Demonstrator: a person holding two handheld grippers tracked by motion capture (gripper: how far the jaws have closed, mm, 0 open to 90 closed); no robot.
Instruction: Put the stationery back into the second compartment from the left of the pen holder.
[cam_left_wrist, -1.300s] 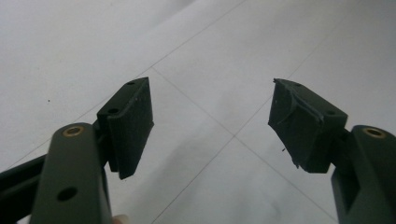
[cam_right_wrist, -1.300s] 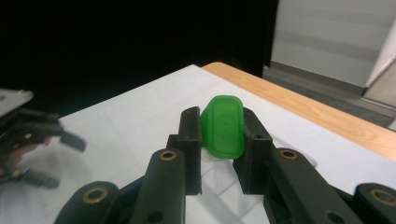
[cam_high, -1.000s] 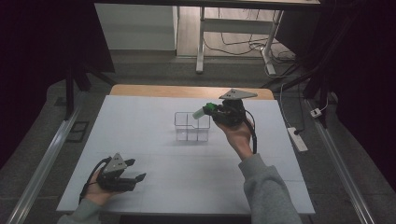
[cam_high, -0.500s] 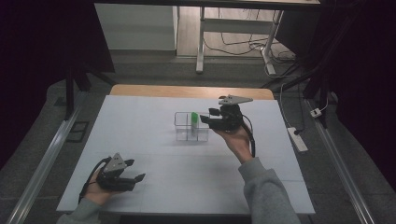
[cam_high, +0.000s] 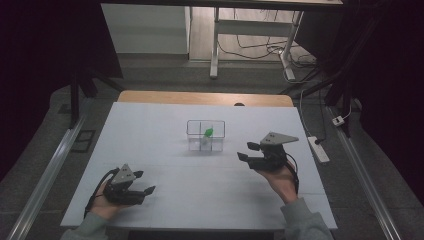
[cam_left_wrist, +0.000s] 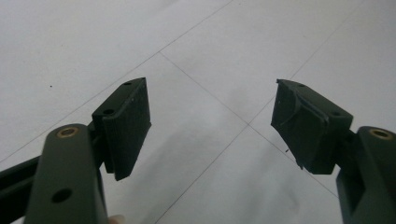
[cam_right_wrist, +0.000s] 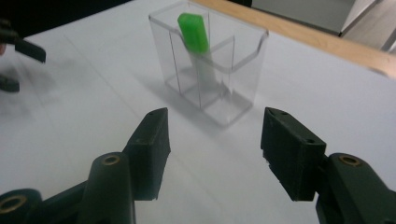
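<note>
Right gripper view: green-capped marker (cam_right_wrist: 193, 32) leaning in clear organizer (cam_right_wrist: 212, 65) | high view: tiny

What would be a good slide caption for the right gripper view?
Open right gripper facing a clear divided box that holds a green-capped tube, on a white table.

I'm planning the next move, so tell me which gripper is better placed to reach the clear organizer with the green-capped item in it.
Right. The right gripper sits open, close beside the clear organizer, jaws pointing toward it and the green-capped item. The left gripper rests open farther off, near the table's front-left corner.
</note>
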